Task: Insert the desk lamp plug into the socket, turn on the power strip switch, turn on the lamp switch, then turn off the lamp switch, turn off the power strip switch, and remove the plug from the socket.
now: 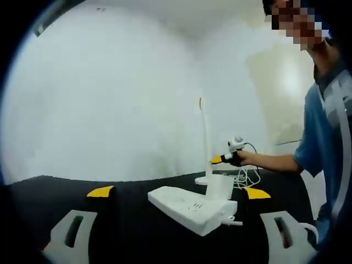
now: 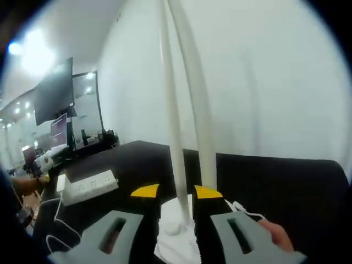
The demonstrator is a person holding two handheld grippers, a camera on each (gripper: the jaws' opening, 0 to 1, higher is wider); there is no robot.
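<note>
1. Lower centre of the left gripper view, the power strip [image 1: 190, 208] lies on the black table [image 1: 126, 231], plug [image 1: 228, 212] in its right end. Your left gripper [image 1: 179, 193] is spread wide, holding nothing.
2. Mid-right there, your right gripper [image 1: 223, 158] is at the lamp [image 1: 207, 143].
3. In the right gripper view, its yellow-tipped jaws sit close either side of the lamp stem [image 2: 177, 154], low centre. Can't tell if they're touching it.

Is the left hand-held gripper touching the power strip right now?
No, the left hand-held gripper is open, its jaws apart on either side of the power strip.
</note>
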